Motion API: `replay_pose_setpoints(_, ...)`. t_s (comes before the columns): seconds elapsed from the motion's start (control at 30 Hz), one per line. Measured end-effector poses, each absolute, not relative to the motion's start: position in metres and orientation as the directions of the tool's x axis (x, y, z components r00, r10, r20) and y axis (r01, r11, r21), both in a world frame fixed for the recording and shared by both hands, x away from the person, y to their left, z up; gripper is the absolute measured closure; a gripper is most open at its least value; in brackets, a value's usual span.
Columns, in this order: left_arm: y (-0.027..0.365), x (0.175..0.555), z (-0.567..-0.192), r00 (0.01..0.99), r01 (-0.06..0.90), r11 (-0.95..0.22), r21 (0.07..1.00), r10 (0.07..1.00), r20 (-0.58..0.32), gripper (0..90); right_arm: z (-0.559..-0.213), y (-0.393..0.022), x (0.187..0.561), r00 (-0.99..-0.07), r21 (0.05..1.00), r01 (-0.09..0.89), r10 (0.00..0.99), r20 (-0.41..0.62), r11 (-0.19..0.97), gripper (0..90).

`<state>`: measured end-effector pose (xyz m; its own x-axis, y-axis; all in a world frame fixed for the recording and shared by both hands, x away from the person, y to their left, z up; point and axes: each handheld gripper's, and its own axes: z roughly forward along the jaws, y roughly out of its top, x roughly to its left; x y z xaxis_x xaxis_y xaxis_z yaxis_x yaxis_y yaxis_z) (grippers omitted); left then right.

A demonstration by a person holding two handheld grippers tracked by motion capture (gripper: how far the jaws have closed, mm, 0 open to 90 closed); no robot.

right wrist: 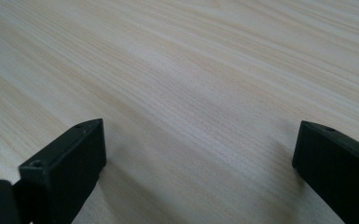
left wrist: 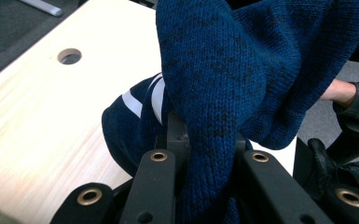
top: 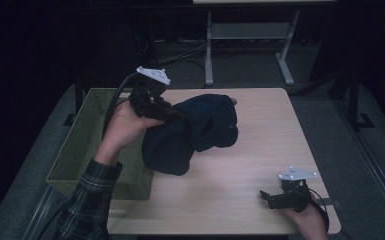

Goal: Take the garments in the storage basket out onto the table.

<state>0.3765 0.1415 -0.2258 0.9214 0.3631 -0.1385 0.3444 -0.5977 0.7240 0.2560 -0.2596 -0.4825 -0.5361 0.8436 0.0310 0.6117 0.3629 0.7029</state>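
Above the left half of a pale wooden table (top: 240,165), a person's left hand (top: 125,122) lifts a dark blue knitted sweater (top: 195,132) with a hand-held left gripper (top: 172,114), its fingers (left wrist: 158,186) closed tight on a thick fold of the wool. Seen from the left gripper view, the sweater (left wrist: 224,79) bulges up between the two black fingers, and white stripes (left wrist: 140,100) show on a lower part of the garment just behind them. Most of the sweater hangs clear of the gripper toward the middle of the table, its lower bulk drooping at the table's left edge, just beside an olive-green mesh basket (top: 82,145) that stands against that side. A round cable hole (left wrist: 69,56) pierces the tabletop farther off in the left gripper view. A plaid sleeve (top: 92,195) covers the left forearm. Near the front right corner of the table, well apart from the sweater, the right gripper (top: 267,196) rests low in the right hand (top: 310,220), its fingers (right wrist: 70,163) spread wide over bare wood with nothing between them. Behind the table, the grey metal legs of another table (top: 250,35) stand on a dark floor.
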Motion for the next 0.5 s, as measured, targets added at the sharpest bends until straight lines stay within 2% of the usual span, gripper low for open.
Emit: replay_pose_setpoints(0.5,0.106,0.378,-0.255,0.925,0.354,-0.594,0.722,0.335,-0.178,79.8,-0.482,-0.259,0.256,-0.536,0.703,0.612,0.844,0.033,0.362,2.4)
